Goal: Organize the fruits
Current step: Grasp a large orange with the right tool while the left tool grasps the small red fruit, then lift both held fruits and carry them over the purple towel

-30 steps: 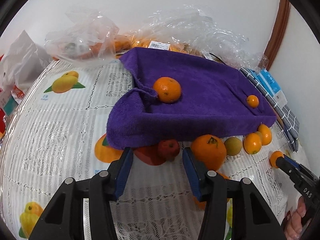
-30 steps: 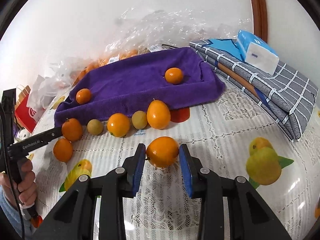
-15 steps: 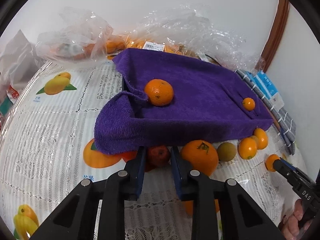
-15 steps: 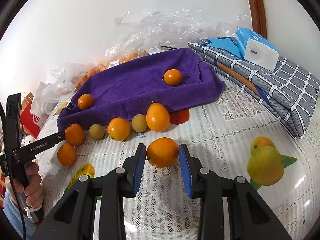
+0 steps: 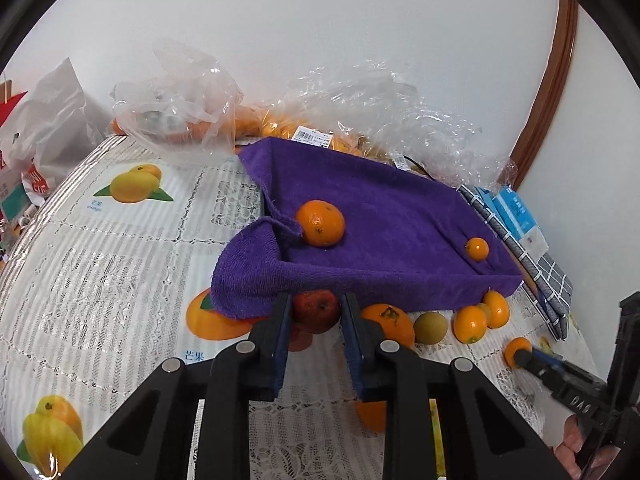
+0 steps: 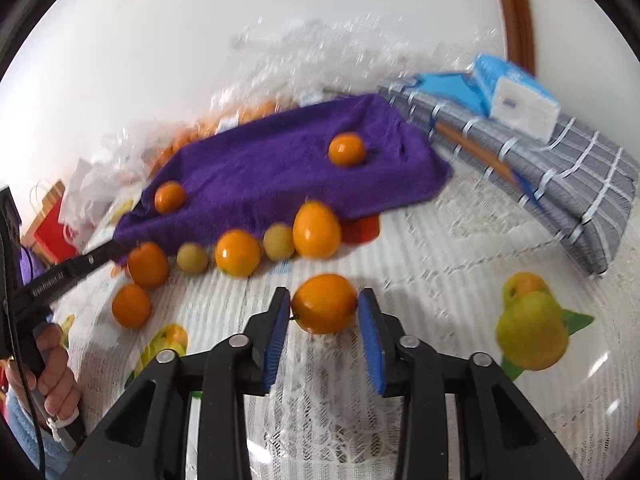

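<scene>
My left gripper [image 5: 313, 312] is clamped tight on a small red apple [image 5: 316, 310], right at the front edge of the purple towel [image 5: 384, 216]. My right gripper [image 6: 324, 312] has its pads pressed on an orange kumquat [image 6: 324, 308], just over the tablecloth.

The tablecloth [image 5: 100, 264] is white lace pattern with printed mangoes and oranges on it. Up on the towel sit a mandarin [image 5: 320, 223] near the folded left corner and a smaller orange fruit [image 5: 477, 249] toward the right end. Along the towel's front edge there's a row: a stemmed orange [image 5: 390, 322], a dull green-brown round fruit [image 5: 430, 327], more kumquats [image 5: 471, 324].

Behind the towel, crumpled clear plastic bags [image 5: 180, 108] with orange fruit inside lie against the white wall [image 5: 320, 32]. At right there's a folded grey checked cloth [image 6: 560, 168] with a blue tissue pack [image 6: 516, 96] on top, and a brown wooden frame [image 5: 548, 92] runs up the wall.
</scene>
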`<action>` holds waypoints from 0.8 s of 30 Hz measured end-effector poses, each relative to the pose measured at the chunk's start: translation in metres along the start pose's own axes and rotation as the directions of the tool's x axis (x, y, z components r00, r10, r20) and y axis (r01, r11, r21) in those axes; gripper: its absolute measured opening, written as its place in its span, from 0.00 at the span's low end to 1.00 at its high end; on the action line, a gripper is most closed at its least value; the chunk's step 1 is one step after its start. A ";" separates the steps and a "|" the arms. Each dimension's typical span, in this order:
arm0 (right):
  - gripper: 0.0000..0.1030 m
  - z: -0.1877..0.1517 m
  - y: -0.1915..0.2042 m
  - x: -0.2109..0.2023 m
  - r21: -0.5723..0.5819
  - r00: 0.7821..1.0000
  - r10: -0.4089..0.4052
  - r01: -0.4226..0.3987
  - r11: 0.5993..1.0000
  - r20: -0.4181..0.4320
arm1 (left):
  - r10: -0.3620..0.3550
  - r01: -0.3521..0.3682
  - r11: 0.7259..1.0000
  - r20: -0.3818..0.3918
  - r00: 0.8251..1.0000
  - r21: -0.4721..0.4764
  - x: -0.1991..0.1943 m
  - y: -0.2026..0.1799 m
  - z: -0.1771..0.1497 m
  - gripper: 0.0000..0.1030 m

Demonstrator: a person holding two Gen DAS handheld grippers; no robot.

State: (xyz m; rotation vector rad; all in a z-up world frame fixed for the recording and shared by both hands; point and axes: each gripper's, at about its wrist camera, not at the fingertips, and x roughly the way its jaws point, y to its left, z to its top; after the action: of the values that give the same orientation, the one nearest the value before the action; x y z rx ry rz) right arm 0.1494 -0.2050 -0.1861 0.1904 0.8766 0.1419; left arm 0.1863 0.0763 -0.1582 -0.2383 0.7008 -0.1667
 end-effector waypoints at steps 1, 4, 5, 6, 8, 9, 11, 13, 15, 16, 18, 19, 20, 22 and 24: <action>0.35 0.000 0.002 0.005 -0.010 1.000 -0.009 0.009 1.000 -0.024 | 0.001 -0.001 1.000 0.002 1.000 0.001 0.000 0.000 0.000 0.23; 0.36 0.002 0.010 0.009 -0.046 0.999 -0.048 0.047 0.998 -0.024 | 0.003 -0.003 1.000 0.008 1.000 -0.001 -0.002 0.000 0.000 0.23; 0.35 0.002 0.012 0.009 -0.054 0.998 -0.058 0.057 0.997 -0.021 | 0.003 -0.003 1.000 0.011 1.000 -0.001 -0.002 0.000 0.000 0.23; 0.35 0.002 0.013 0.009 -0.063 0.998 -0.064 0.063 0.996 -0.020 | 0.001 -0.001 1.000 0.016 1.000 -0.002 -0.004 0.000 0.000 0.23; 0.35 0.001 0.014 0.006 -0.069 0.999 -0.046 0.045 0.997 -0.006 | -0.004 0.004 1.000 0.030 1.000 -0.005 -0.007 0.001 0.001 0.23; 0.35 0.000 0.013 0.003 -0.066 0.999 -0.035 0.036 0.997 0.008 | -0.005 0.005 1.000 0.035 0.999 -0.008 -0.008 0.001 0.001 0.23; 0.35 0.001 0.009 -0.004 -0.047 0.999 -0.015 0.018 0.999 0.044 | -0.009 0.009 1.000 0.039 0.999 -0.015 -0.009 0.002 0.002 0.23; 0.35 0.000 0.002 -0.011 -0.015 0.997 -0.006 0.007 1.000 0.080 | -0.017 0.018 1.000 0.046 0.999 -0.025 -0.011 0.003 0.002 0.23; 0.35 -0.001 -0.003 -0.017 0.015 0.994 -0.001 -0.001 1.000 0.109 | -0.020 0.022 0.999 0.053 0.998 -0.028 -0.012 0.004 0.003 0.23; 0.35 -0.001 -0.006 -0.019 0.029 0.992 0.004 -0.008 1.000 0.123 | -0.019 0.021 0.999 0.055 0.998 -0.029 -0.012 0.004 0.003 0.23; 0.35 -0.001 -0.010 -0.022 0.048 0.990 0.012 -0.019 0.999 0.139 | -0.020 0.021 0.999 0.054 0.998 -0.034 -0.012 0.005 0.003 0.23; 0.35 -0.001 -0.011 -0.023 0.051 0.990 0.016 -0.023 0.998 0.141 | -0.024 0.026 0.999 0.054 0.998 -0.037 -0.013 0.005 0.004 0.23; 0.35 0.000 -0.011 -0.023 0.052 0.990 0.017 -0.025 0.998 0.143 | -0.029 0.031 0.999 0.059 0.998 -0.040 -0.014 0.006 0.004 0.23; 0.35 0.001 -0.009 -0.024 0.047 0.989 0.013 -0.020 0.999 0.149 | -0.026 0.029 0.999 0.074 0.997 -0.037 -0.016 0.005 0.004 0.23; 0.35 0.001 -0.007 -0.025 0.034 0.988 0.001 -0.006 0.999 0.153 | -0.026 0.029 0.999 0.075 0.997 -0.034 -0.017 0.005 0.006 0.23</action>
State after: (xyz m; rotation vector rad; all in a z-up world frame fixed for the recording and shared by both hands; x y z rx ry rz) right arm 0.1347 -0.2172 -0.1678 0.2320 0.7266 0.1141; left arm 0.1775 0.0855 -0.1448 -0.2864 0.6265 -0.1711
